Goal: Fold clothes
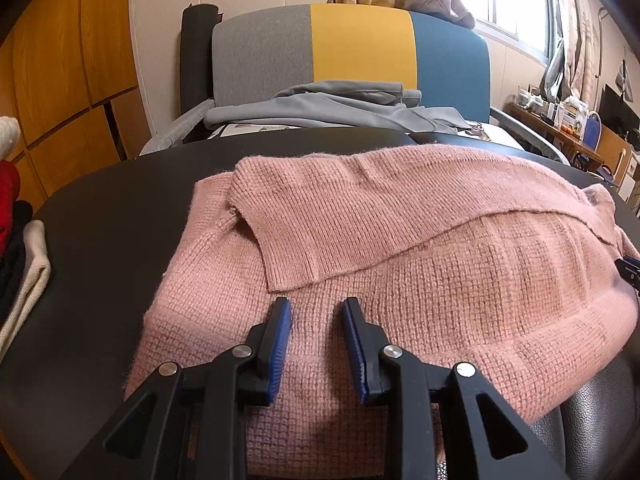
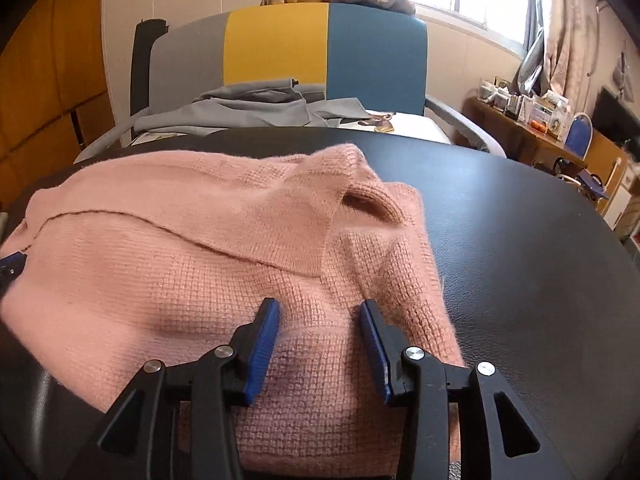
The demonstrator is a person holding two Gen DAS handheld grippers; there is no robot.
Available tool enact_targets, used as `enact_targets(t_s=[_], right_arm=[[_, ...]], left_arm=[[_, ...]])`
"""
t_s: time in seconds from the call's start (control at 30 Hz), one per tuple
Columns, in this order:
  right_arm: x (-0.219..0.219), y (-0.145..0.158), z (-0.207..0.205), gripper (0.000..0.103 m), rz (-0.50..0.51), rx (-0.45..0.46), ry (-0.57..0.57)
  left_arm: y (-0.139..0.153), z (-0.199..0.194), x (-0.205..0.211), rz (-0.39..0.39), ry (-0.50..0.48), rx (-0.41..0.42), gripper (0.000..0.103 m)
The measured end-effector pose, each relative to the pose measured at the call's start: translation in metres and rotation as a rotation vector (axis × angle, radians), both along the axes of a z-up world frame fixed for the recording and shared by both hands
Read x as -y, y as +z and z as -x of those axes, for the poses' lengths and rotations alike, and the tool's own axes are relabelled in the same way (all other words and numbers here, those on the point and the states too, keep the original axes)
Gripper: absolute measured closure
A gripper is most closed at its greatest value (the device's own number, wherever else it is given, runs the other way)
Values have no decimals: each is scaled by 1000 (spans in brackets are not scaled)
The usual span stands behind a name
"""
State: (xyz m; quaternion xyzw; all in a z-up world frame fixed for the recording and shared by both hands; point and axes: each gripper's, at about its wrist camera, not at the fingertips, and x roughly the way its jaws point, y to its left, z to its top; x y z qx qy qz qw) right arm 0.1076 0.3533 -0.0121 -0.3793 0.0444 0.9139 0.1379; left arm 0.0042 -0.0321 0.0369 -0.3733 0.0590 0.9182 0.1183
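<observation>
Presently listed, largest first. Desk [image 1: 100, 208]: dark, leather-like top, rounded edge. Chair [image 1: 360, 48]: behind the desk, back panelled grey, yellow and blue, a grey garment [image 1: 320, 104] heaped on its seat. Sweater [image 1: 440, 264]: pink waffle knit, lying on the desk, already partly folded, both sleeves [image 1: 304, 220] laid across the body; the near hem sits right under both cameras. Stack [image 1: 16, 240]: red, black and cream cloth at the desk's left edge. Left tongs [image 1: 316, 316]: spread, nothing between them, poised over the near left part of the sweater. Right tongs [image 2: 320, 316]: spread likewise, empty, over the near right part, close to the sweater's side edge.

Step in hand, as judged: take the near hem at two points and fold it away toward the collar. To do it well, each pair should bite all layers at the hem, both should lift level and travel together, and the sleeves should stay flat underneath.
</observation>
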Motion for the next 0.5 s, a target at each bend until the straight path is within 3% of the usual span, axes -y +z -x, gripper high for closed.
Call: enact_targets(t_s=[0.17, 0.33, 0.43, 0.5], right_arm=[[-6, -2, 2, 59, 34, -20, 3], [-7, -4, 4, 58, 37, -28, 5], [-10, -4, 3, 56, 41, -30, 11], [-10, -3, 2, 55, 49, -35, 16]], left_arm=[[6, -4, 27, -78, -9, 29, 75], [-1, -23, 73, 36, -71, 0, 75], [10, -27, 87, 27, -72, -6, 75], [24, -31, 89, 7, 3, -47, 75]])
